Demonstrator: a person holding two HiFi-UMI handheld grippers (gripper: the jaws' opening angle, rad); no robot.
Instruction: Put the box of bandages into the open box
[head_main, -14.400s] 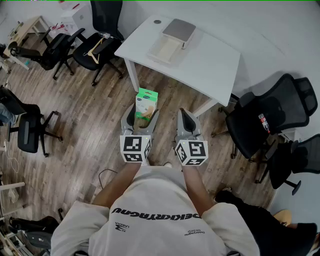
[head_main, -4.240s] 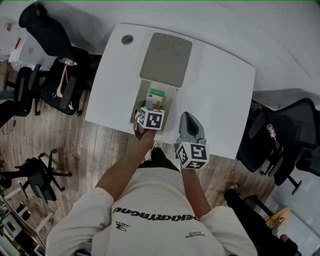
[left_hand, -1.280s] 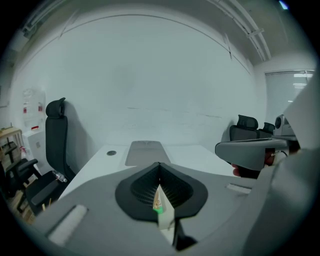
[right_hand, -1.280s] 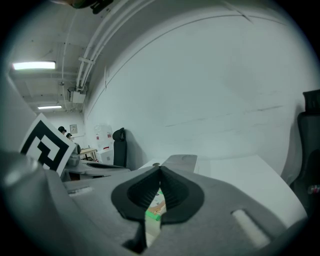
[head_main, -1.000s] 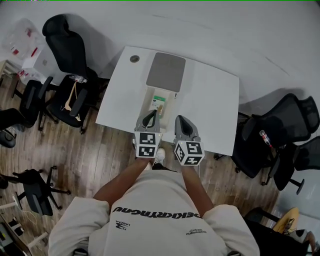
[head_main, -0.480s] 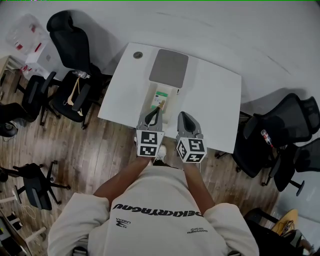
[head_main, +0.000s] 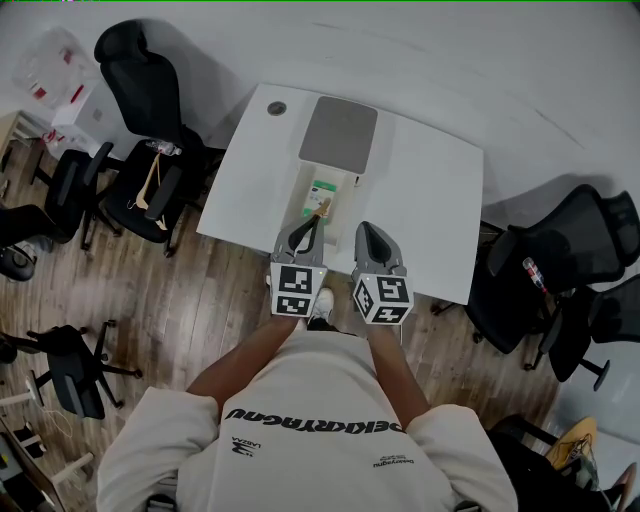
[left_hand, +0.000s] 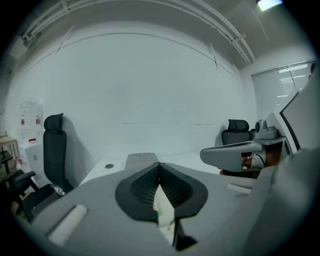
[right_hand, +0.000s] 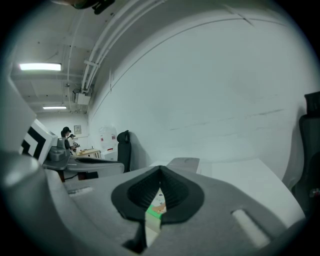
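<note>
The green-and-white box of bandages (head_main: 321, 193) lies inside the open box (head_main: 341, 205), whose grey lid (head_main: 338, 130) is folded back on the white table (head_main: 430, 190). My left gripper (head_main: 306, 224) is shut and empty, just short of the open box's near end. My right gripper (head_main: 366, 230) is beside it over the table's front edge, also shut and empty. In the left gripper view the jaws (left_hand: 160, 166) meet, with the bandage box (left_hand: 164, 212) showing below them. The right gripper (right_hand: 160, 169) has its jaws together too, and the bandage box (right_hand: 156, 207) shows beneath.
Black office chairs stand to the left (head_main: 140, 100) and right (head_main: 560, 240) of the table on the wood floor. A round cable hole (head_main: 277, 108) sits at the table's far left corner. A person (right_hand: 66, 135) stands far off at a desk.
Both grippers have stayed shut near the table's front edge, shifting only slightly. The bandage box rests in the open box throughout.
</note>
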